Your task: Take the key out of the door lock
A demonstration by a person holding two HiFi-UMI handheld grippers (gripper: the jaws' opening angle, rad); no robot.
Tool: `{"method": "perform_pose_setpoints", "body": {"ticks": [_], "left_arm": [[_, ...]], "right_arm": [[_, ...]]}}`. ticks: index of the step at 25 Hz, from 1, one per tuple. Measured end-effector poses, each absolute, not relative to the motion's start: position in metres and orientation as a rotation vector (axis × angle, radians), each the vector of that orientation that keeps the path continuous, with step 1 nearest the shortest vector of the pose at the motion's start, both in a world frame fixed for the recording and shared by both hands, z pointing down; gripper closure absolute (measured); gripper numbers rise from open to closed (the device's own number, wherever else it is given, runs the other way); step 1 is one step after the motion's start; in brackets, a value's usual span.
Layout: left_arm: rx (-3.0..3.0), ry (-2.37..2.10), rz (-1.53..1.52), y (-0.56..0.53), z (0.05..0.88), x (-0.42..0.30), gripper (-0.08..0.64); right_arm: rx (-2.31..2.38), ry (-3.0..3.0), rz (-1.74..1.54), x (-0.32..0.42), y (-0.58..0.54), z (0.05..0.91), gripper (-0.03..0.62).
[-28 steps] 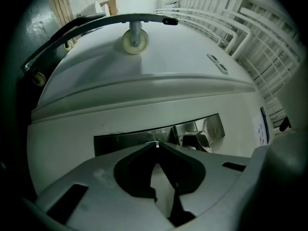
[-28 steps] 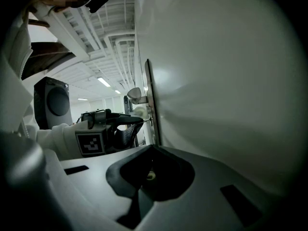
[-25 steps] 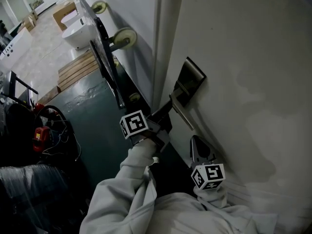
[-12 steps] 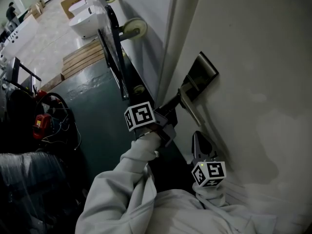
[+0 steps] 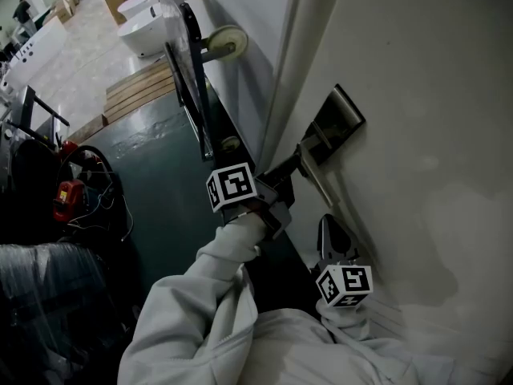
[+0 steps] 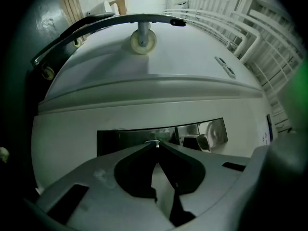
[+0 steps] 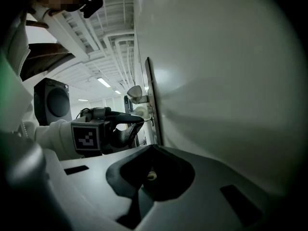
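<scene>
The white door (image 5: 433, 135) carries a dark metal lock plate (image 5: 343, 120) with a lever handle (image 5: 319, 181) below it. My left gripper (image 5: 293, 168) reaches in from the left, its tips at the plate. Seen along its jaws, the left gripper (image 6: 155, 143) is shut on a small metal key (image 6: 154, 142) right at the lock plate (image 6: 130, 139). From the right gripper view, the thin key (image 7: 146, 121) bridges the left gripper (image 7: 137, 120) and the plate (image 7: 150, 100). My right gripper (image 5: 330, 224) hangs lower beside the door, shut and holding nothing (image 7: 152, 147).
A black frame on cream wheels (image 5: 223, 42) leans against the wall left of the door. Beyond it lie wooden planks (image 5: 136, 95) and a white basin (image 5: 148, 30). A red tool (image 5: 66, 200) and cables sit on the dark green floor (image 5: 160, 183).
The head view has shifted a little, so the door and lock sit higher and further right. My left gripper stays shut at the lock plate; the right gripper has barely moved.
</scene>
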State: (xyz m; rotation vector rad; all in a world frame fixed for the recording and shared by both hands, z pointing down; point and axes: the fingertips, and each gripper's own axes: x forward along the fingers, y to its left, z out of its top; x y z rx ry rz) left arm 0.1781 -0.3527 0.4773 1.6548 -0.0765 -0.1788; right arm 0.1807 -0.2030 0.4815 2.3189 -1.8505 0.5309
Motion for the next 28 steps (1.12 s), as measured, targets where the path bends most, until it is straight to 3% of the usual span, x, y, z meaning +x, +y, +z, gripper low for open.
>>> {"method": "perform_pose_setpoints", "body": {"ticks": [28], "left_arm": [[1.672, -0.065, -0.193, -0.347, 0.478, 0.150, 0.534]], "right_arm": [[2.309, -1.849, 0.555, 0.175, -0.207, 0.486, 0.541]]}}
